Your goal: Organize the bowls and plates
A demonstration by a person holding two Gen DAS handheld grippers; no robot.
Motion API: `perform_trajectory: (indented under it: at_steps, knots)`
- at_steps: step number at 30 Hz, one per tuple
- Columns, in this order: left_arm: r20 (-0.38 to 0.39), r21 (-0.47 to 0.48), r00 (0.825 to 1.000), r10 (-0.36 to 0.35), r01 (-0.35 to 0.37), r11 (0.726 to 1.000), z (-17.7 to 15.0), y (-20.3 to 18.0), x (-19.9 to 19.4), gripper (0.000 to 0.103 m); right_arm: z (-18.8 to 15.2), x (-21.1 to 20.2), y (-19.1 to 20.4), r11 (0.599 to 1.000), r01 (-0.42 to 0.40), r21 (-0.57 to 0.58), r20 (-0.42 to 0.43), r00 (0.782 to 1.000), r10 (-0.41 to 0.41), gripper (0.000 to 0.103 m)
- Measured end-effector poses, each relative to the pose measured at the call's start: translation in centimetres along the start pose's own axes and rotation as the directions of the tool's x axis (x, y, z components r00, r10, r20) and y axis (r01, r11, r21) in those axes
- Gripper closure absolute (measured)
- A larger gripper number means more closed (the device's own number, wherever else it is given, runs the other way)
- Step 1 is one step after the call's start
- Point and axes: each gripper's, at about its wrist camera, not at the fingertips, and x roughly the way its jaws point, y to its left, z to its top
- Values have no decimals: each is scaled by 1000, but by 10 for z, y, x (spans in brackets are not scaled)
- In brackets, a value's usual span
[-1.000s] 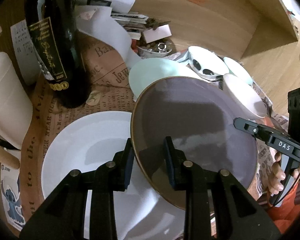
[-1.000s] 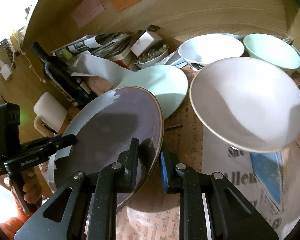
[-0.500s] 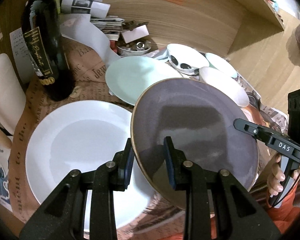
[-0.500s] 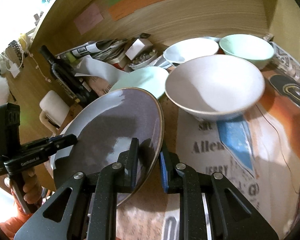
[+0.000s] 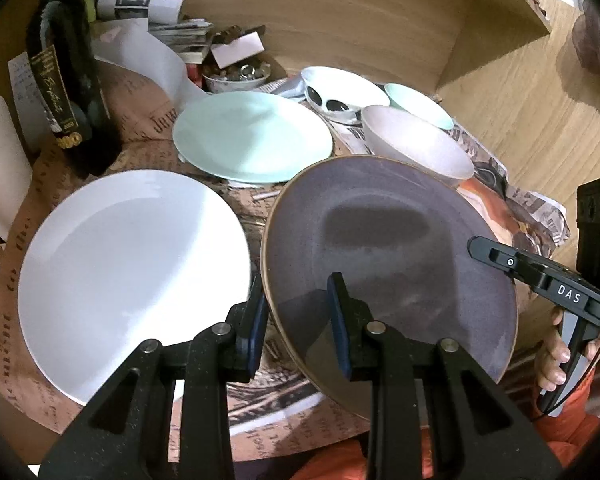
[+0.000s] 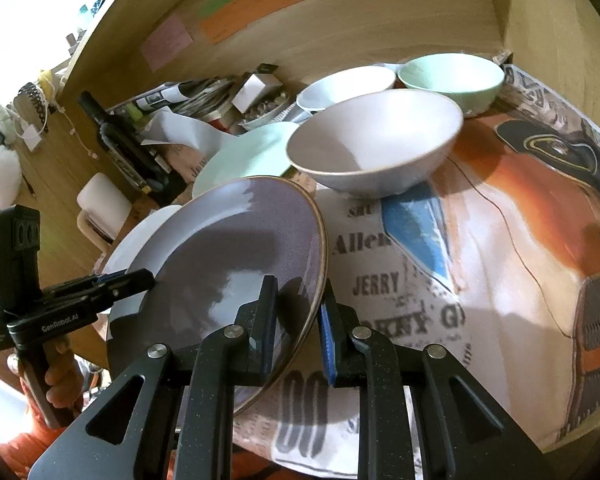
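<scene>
Both grippers hold one grey-purple plate (image 5: 392, 248) by opposite rims, lifted above the table. My left gripper (image 5: 298, 320) is shut on its left rim. My right gripper (image 6: 298, 328) is shut on its right rim; the plate also shows in the right wrist view (image 6: 236, 264). A large white plate (image 5: 132, 264) lies below to the left. A mint plate (image 5: 252, 136) lies behind it. A pale pinkish bowl (image 6: 376, 144), a white bowl (image 6: 348, 84) and a mint bowl (image 6: 452, 76) stand further back.
A dark wine bottle (image 5: 68, 80) stands at the back left. Papers and a small dish of oddments (image 5: 240, 74) lie along the wooden back wall (image 6: 340, 28). Newspaper-print cloth (image 6: 500, 240) covers the table. A white padded chair (image 6: 104, 204) is at the left.
The grey-purple plate, held by both grippers, has risen and drawn back toward me; it has cleared the white plate and now hangs to its right. More of the table shows.
</scene>
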Motion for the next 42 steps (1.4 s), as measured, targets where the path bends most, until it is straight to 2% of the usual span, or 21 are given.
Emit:
perform_trajectory:
  at_steps: [13, 25, 30, 35, 38, 42]
  knots:
    - [-46, -7, 999, 4, -4, 1000, 0, -5, 23, 74, -3, 11, -15, 1000, 13, 23, -39, 999, -12, 86]
    - [-81, 3, 997, 3, -3, 1000, 5, 0, 43, 74, 0, 22, -18, 998, 67, 9, -55, 996, -67, 84]
    - [-38, 55, 998, 59, -57, 997, 4, -5, 36, 74, -2, 12, -8, 983, 163, -83, -4, 986, -164, 81]
    - [1, 73, 995, 95, -95, 993, 4, -3, 27, 73, 4, 0, -8, 985, 154, -77, 35, 988, -152, 78]
    - [25, 64, 996, 91, -93, 994, 4, 0, 18, 73, 6, -7, -2, 986, 143, -80, 62, 988, -139, 76]
    - [62, 67, 994, 85, -89, 994, 6, 0, 3, 69, 9, -15, 13, 987, 124, -105, 104, 988, -113, 67]
